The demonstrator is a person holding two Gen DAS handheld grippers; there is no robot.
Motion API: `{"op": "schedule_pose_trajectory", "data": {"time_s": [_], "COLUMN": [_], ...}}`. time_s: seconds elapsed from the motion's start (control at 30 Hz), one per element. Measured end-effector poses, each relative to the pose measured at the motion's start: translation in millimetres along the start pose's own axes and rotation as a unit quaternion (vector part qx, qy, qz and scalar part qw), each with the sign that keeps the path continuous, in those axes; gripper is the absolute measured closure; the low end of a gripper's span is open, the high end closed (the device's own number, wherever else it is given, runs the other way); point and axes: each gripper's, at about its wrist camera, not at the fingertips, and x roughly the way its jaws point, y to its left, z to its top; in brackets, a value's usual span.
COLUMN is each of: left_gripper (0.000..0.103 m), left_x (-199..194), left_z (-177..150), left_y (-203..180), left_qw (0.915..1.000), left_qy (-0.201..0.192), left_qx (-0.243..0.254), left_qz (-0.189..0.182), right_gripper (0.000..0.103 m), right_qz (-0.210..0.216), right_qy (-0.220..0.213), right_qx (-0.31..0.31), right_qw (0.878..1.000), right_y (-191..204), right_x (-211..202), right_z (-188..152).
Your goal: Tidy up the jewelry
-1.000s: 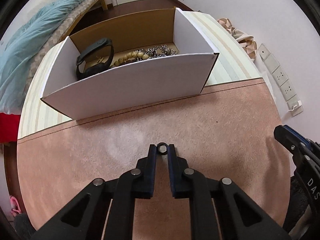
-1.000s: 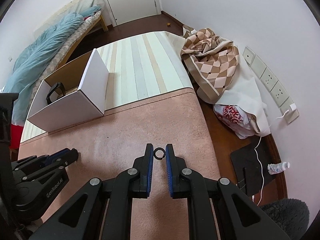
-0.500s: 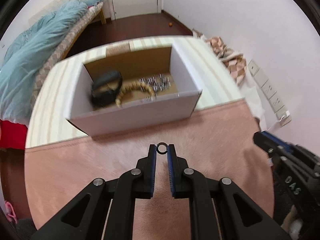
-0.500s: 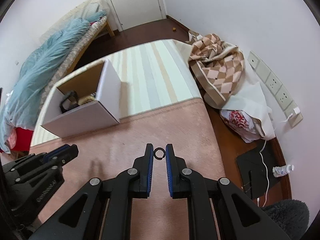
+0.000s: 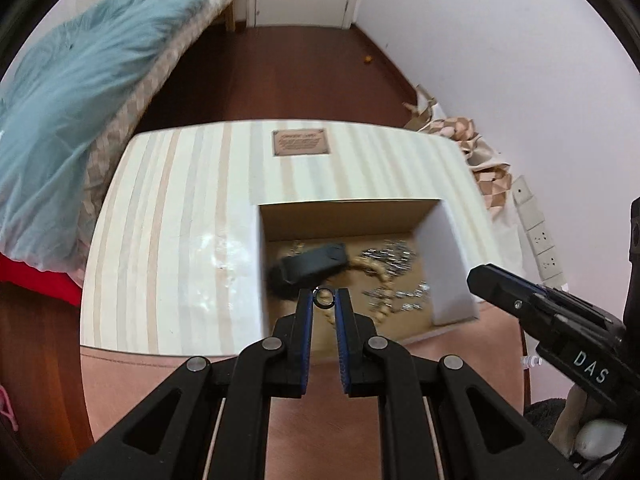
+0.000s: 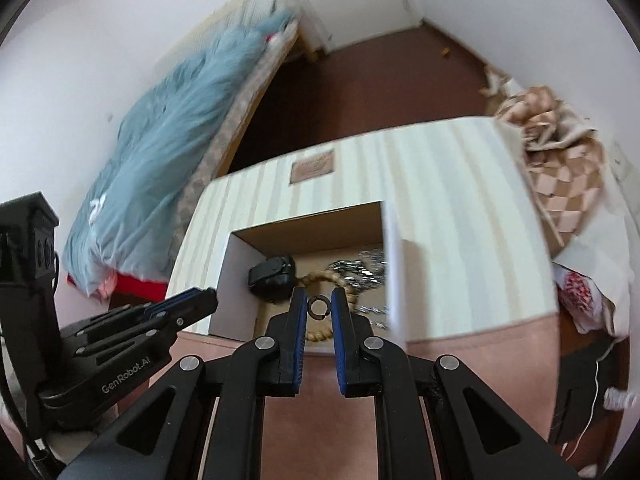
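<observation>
My left gripper (image 5: 324,297) is shut on a small dark ring (image 5: 324,297) pinched at its fingertips, hanging over the near wall of an open white cardboard box (image 5: 448,248). My right gripper (image 6: 319,306) is shut on a second dark ring (image 6: 319,307), also above that box (image 6: 394,280). Inside lie a black watch (image 5: 314,264), a wooden bead bracelet (image 6: 320,278) and a silver chain (image 5: 390,258). Each gripper shows in the other's view: the right one (image 5: 486,280) at the box's right, the left one (image 6: 200,300) at its left.
The box stands on a table with a striped cream cloth (image 5: 172,216) and a pink mat (image 5: 120,364) at the near side. A bed with a blue blanket (image 5: 76,80) is at the left, a checked cloth heap (image 6: 560,168) at the right, wall sockets (image 5: 536,236) beyond.
Both grippers rose and travelled forward from the pink mat to above the box, each still pinching its ring. The box interior now lies directly under the fingertips.
</observation>
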Motion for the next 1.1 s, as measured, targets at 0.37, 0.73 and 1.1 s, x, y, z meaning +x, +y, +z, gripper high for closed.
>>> {"op": "schedule_pose_trajectory", "data": {"time_s": [0.37, 0.73, 1.1], "left_gripper": [0.086, 0.011, 0.000], "left_x": [12.3, -15.3, -19.1], "left_z": [19.1, 17.4, -26.3], "left_y": [21.3, 33.2, 21.6], "left_qw": [0.9990, 0.9970, 0.9910], "left_qy": [0.026, -0.019, -0.015], "left_qx": [-0.037, -0.033, -0.034], "left_qz": [0.000, 0.067, 0.129], "right_gripper": [0.074, 0.048, 0.002], "right_qz": [-0.006, -0.087, -0.222], "right_qy": [0.115, 0.062, 0.028], "right_qx": [0.014, -0.025, -0.054], "right_qw": [0.993, 0.994, 0.973], "right_y": [-2.3, 1.1, 0.9], "right_x": [58.7, 20.8, -13.9], "right_z": [17.8, 12.6, -10.7]}}
